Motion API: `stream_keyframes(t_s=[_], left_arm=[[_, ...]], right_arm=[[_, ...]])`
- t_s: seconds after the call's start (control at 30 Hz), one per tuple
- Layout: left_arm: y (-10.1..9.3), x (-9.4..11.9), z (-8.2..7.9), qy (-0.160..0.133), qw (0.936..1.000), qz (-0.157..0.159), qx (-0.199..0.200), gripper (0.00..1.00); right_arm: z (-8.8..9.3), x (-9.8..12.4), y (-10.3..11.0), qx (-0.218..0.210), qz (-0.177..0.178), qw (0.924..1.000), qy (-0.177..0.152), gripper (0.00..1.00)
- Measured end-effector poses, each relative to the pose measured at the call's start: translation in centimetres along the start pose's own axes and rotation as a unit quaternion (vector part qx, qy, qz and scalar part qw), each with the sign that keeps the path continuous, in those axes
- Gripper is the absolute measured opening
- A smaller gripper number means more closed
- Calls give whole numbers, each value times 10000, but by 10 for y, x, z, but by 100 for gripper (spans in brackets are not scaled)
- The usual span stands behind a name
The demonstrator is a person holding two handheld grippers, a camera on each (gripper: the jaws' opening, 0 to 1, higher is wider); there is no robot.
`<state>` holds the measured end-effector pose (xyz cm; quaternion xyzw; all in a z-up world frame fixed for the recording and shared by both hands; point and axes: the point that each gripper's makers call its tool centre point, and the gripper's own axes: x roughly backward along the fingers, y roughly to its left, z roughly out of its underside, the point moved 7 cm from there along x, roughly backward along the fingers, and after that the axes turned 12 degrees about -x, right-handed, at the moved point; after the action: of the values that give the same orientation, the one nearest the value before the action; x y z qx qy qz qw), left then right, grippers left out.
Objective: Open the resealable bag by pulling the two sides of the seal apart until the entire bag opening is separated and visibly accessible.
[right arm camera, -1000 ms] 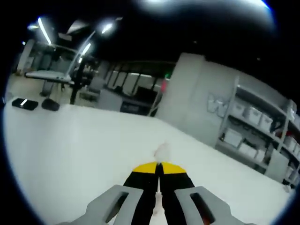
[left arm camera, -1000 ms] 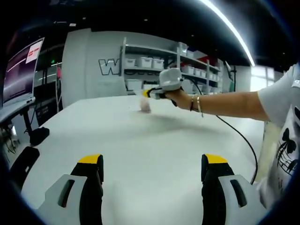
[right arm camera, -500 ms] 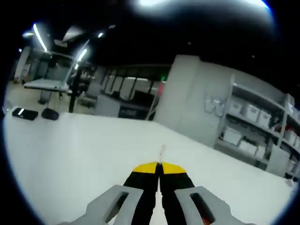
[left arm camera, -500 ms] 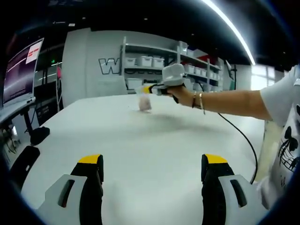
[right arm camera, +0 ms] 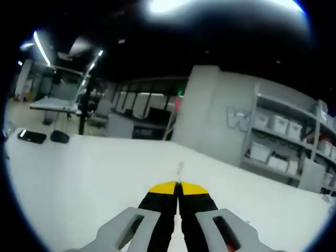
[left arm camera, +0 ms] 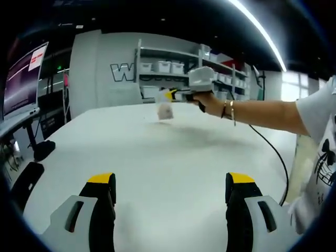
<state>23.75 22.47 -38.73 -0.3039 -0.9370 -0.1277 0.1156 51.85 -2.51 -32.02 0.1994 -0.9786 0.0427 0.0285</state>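
A small clear resealable bag [left arm camera: 165, 109] with something pale pink inside hangs above the far part of the white table [left arm camera: 157, 168]. My right gripper [left arm camera: 170, 95], held out by a person's arm [left arm camera: 252, 113], is shut on its top edge. In the right gripper view the yellow-tipped jaws [right arm camera: 178, 187] are pressed together, and a thin sliver of the bag [right arm camera: 180, 169] sticks out just past them. My left gripper [left arm camera: 170, 184] hovers low over the near table, far from the bag. Its jaws stand wide apart with nothing between them.
A black cable [left arm camera: 273, 157] trails from the right gripper across the table's right side. A monitor [left arm camera: 23, 76] stands at the left, with dark chairs [left arm camera: 26, 181] below it. Shelves with white bins [left arm camera: 168, 68] line the back wall. Two dark objects [right arm camera: 42, 136] lie on the table's far left.
The right gripper has lifted the bag higher off the table and carried it slightly to the right. My left gripper has stayed where it was, open.
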Motion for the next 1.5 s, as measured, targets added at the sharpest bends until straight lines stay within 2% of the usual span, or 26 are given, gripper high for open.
stream_keyframes(t_s=[0.7,1.5], left_arm=[[-13,-1,-3,99,9999,100,-91,85],[-25,4,-5,44,9998,141,-137,85]], right_arm=[[-3,39,4,-118,-46,9997,-196,0],[3,76,5,-160,-81,9993,-328,0]])
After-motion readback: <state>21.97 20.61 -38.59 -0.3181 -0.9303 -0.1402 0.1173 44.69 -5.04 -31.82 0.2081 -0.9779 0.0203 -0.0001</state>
